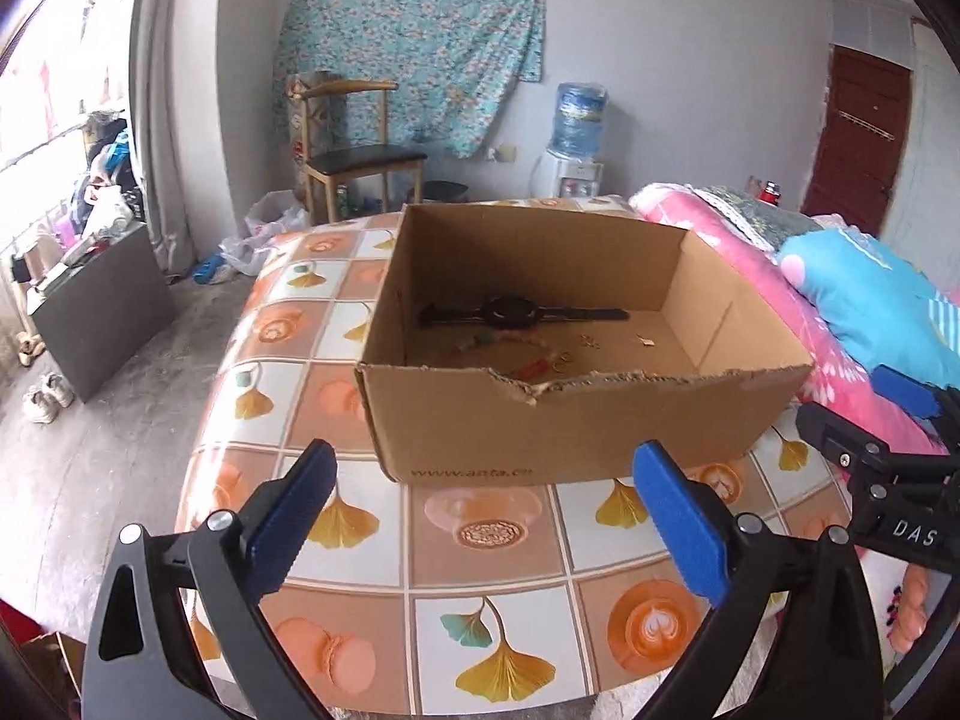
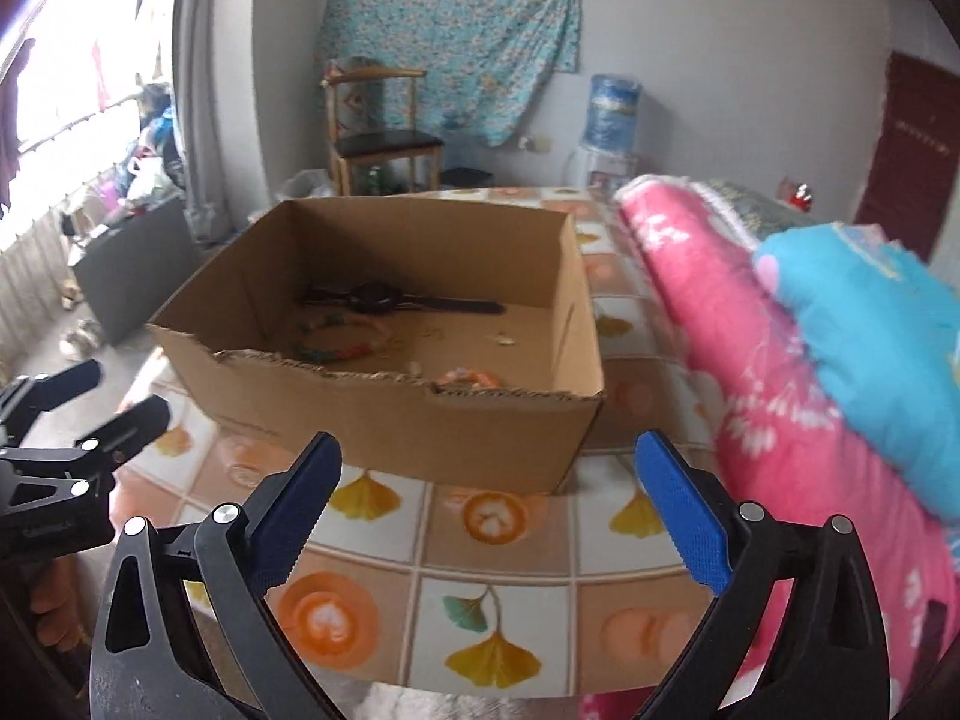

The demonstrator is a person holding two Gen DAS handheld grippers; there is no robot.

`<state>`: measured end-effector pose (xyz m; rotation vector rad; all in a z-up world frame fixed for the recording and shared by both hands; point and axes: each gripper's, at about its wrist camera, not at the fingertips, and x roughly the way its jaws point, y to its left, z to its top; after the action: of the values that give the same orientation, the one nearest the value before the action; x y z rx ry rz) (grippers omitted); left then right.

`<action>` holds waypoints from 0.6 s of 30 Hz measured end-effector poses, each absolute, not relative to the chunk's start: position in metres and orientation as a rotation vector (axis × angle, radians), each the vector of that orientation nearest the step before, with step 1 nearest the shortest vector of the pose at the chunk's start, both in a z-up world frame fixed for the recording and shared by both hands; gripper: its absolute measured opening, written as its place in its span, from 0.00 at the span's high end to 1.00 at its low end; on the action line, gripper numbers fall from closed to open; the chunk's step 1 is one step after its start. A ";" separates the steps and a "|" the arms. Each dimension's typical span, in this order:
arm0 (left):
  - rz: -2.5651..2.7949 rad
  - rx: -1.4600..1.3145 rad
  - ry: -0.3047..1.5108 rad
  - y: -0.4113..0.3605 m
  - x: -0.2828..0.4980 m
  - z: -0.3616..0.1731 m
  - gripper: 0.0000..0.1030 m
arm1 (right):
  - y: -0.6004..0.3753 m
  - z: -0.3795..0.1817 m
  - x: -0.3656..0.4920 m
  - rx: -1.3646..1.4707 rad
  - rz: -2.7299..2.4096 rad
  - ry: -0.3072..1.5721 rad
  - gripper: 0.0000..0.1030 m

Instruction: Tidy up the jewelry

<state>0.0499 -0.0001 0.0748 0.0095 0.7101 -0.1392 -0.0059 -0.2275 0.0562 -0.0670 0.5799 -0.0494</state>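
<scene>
left claw [image 1: 486, 516] agape, right claw [image 2: 489, 516] agape

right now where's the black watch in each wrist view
Left wrist view: the black watch lies stretched across the floor of the cardboard box, just above picture centre.
Right wrist view: the black watch lies on the box floor toward the back wall, left of picture centre.
Shared landmark: the wooden chair against the far wall, behind the box in both views.
</scene>
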 end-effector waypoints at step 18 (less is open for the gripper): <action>-0.054 0.019 0.793 -0.007 0.070 0.075 0.05 | -0.220 0.050 0.006 -0.018 -0.066 0.617 0.08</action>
<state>0.0699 -0.0071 0.0746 0.0191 0.7929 -0.0542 0.0061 -0.2195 0.0502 -0.0178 0.6170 -0.0663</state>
